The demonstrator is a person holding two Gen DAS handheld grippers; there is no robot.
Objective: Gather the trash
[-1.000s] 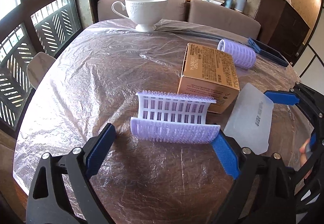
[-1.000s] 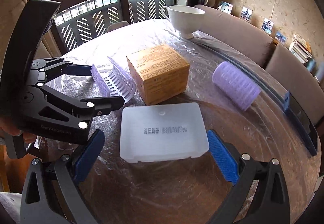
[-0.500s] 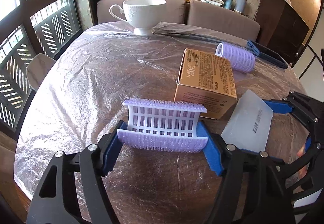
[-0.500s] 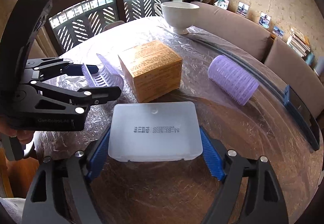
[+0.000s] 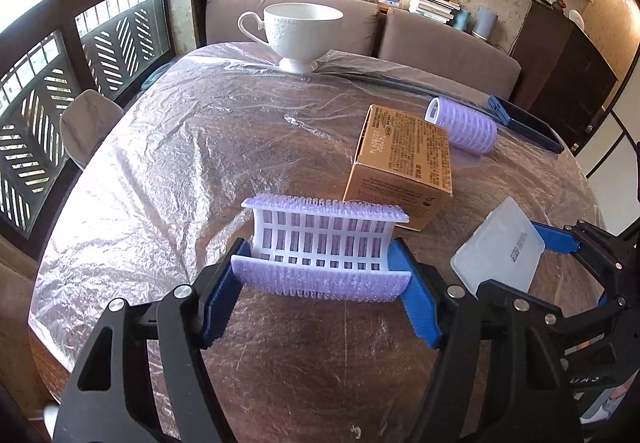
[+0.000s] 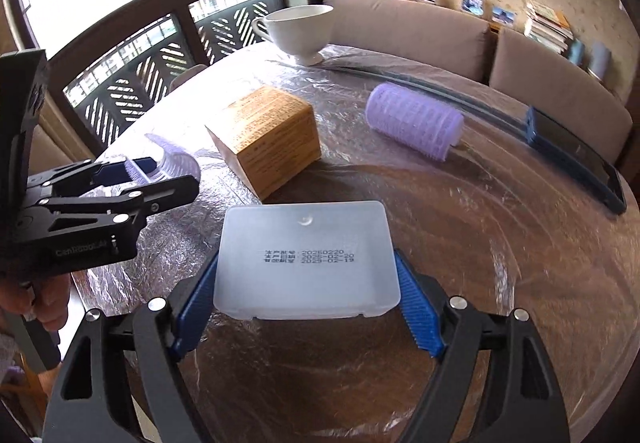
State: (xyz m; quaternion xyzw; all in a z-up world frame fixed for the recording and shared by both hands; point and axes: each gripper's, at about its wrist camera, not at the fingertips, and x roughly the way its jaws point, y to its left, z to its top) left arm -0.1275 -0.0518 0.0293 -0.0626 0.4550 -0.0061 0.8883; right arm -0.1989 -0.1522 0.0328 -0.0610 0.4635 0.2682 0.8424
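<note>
So both grippers have something right now. The left gripper (image 5: 320, 283) is clamped on the split purple hair roller (image 5: 325, 251), blue pads pressing on its 2 ends, and the thing looks lifted a bit off the desk (image 5: 180, 171), which is wrapped in crinkly clear plastic film. The right gripper (image 6: 306, 307) is squeezed onto a frosted white plastic case (image 6: 306, 259) with some printed date lines on top, pads against its left and right sides. It looks raised off the desk too, though I can't say for sure.

Rest of the stuff: a tan cardboard box (image 5: 404, 163) sits near the middle of the desk, just behind the held roller from the left side's view. A whole purple roller (image 6: 414, 127) lies on its side just behind the box, with a little gap between them. A dark blue phone (image 6: 576, 159) lies flat near the edge, by the sofa. A white footed teacup (image 5: 298, 35) stands upright at the far end, well apart from everything else.
</note>
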